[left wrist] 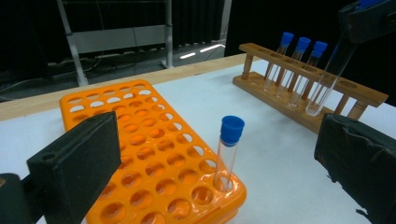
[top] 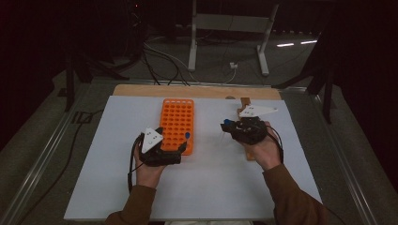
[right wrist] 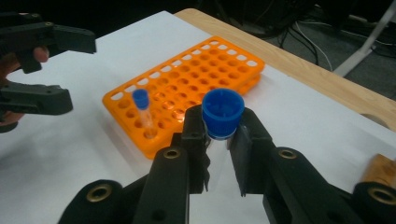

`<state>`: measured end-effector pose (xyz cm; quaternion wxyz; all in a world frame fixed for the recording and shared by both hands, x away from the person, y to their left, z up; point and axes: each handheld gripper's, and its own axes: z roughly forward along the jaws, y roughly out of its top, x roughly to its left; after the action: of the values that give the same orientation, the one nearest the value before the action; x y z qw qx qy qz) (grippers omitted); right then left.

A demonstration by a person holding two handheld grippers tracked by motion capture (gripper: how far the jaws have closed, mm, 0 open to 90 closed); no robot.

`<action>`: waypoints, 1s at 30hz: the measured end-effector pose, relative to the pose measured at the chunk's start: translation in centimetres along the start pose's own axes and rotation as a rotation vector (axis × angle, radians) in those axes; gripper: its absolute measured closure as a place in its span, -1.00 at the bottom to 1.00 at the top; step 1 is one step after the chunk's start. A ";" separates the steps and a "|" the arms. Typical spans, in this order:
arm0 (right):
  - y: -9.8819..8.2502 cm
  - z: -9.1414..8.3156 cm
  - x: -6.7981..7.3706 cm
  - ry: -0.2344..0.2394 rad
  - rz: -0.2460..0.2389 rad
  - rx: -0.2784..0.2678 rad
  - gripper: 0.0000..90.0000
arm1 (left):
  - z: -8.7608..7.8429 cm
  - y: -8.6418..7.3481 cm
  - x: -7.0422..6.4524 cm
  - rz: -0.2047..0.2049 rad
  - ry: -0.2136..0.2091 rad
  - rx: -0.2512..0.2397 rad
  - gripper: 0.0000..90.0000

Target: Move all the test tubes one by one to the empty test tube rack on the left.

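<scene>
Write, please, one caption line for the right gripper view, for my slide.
Right tool shut on a blue-capped test tube, facing the orange rack that holds one capped tube.

A clear test tube (right wrist: 219,123) with a blue cap hangs upright, clamped just below the cap, above the white bench (top: 211,187) between the orange rack (top: 177,123) and the wooden rack (left wrist: 299,88).

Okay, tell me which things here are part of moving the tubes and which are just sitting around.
In the job:
- right gripper, shut on blue-capped tube
- orange rack holding one tube
- wooden rack with three tubes
- left gripper, open

Lying about:
- white stand
- floor cables
</scene>
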<state>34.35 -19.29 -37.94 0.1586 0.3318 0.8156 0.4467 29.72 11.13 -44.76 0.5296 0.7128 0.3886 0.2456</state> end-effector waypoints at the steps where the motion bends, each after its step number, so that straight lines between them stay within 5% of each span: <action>1: 0.0 0.1 0.2 0.005 0.001 0.000 0.71 | 0.0 0.0 -0.1 0.006 -0.003 0.001 -0.96; 17: 0.9 2.3 3.4 0.095 -0.019 -0.001 0.71 | 0.8 0.1 -2.3 0.050 -0.087 0.012 -0.82; 25: 1.3 3.4 5.3 0.135 -0.051 0.018 0.71 | 1.0 0.0 -3.0 0.071 -0.162 0.018 -0.51; 30: 1.4 4.0 6.1 0.157 -0.066 0.021 0.71 | 1.0 0.1 -3.5 0.087 -0.160 0.012 -0.21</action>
<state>32.64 -12.08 -38.68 0.1055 0.2704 0.8407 0.4571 28.51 7.70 -44.74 0.5436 0.7496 0.3150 0.2083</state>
